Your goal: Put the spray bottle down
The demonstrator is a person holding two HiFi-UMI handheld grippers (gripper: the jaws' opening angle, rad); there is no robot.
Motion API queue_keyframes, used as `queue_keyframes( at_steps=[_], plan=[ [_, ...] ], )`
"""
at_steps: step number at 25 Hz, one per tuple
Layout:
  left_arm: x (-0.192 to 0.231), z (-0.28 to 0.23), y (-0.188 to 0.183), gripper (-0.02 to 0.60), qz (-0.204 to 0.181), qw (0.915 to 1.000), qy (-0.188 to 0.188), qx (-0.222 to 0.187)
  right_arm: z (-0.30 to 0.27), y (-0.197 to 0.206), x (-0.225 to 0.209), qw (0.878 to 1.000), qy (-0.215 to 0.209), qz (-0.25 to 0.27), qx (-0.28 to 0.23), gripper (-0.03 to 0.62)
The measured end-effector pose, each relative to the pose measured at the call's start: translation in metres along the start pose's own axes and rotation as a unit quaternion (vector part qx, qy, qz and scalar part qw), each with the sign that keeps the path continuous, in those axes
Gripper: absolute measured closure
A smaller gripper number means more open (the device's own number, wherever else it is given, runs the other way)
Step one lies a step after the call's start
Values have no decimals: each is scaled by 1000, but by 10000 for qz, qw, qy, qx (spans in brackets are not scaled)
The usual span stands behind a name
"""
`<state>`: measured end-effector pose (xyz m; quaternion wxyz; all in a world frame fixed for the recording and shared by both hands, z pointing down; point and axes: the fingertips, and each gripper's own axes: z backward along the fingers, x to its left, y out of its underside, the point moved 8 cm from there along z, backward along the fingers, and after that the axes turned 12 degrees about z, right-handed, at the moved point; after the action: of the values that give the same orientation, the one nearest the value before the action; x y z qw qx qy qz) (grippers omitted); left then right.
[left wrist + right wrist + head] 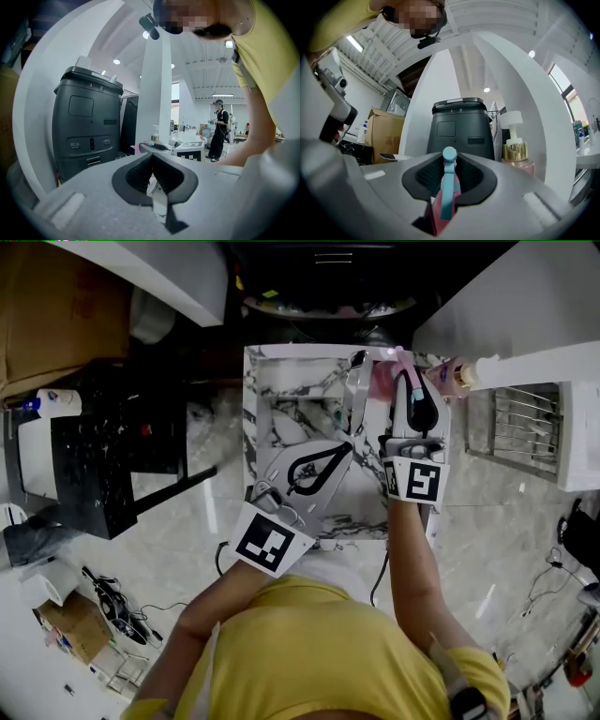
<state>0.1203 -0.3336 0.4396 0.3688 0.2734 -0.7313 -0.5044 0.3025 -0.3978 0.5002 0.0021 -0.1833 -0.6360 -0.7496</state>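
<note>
A pink spray bottle [382,381] with a teal head is held over the far right part of the small marble-topped table [281,381]. My right gripper [405,367] is shut on it. In the right gripper view the teal head and pink body of the spray bottle [446,197] stand upright between the ribbed pads [426,176] of the right gripper [450,161]. My left gripper [356,367] reaches over the table just left of the bottle. In its own view the left gripper [152,159] has its pads together with nothing between them.
A pink pump bottle [457,375] with a white pump [516,150] stands close to the right of the spray bottle. A black bin-like unit [461,131] is behind the table. A cardboard box [56,306] is at the left and a white wire rack [525,423] at the right. A person [218,129] stands far off.
</note>
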Motion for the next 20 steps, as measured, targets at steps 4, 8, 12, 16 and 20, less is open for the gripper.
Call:
queue_keyframes(
  at_steps=[4,8,12,16,20],
  plan=[
    [-3,1,2,580,71,10000,37,-19,0,5,-1,9998,-76,-72,185,521],
    [-7,2,0,580,92,9999,113,-46,3,4,0,9988,-152,-101,464,415],
    [-12,5,-2,580,173,9996,166,-120,13,-6,0,9983,-73,-83,575,387],
    [-19,12,-7,580,212,9992,244,-224,33,-24,0,9981,64,-9,618,387],
    [-27,19,-15,580,207,9985,308,-403,58,-44,-2,9967,208,-24,782,402]
  ],
)
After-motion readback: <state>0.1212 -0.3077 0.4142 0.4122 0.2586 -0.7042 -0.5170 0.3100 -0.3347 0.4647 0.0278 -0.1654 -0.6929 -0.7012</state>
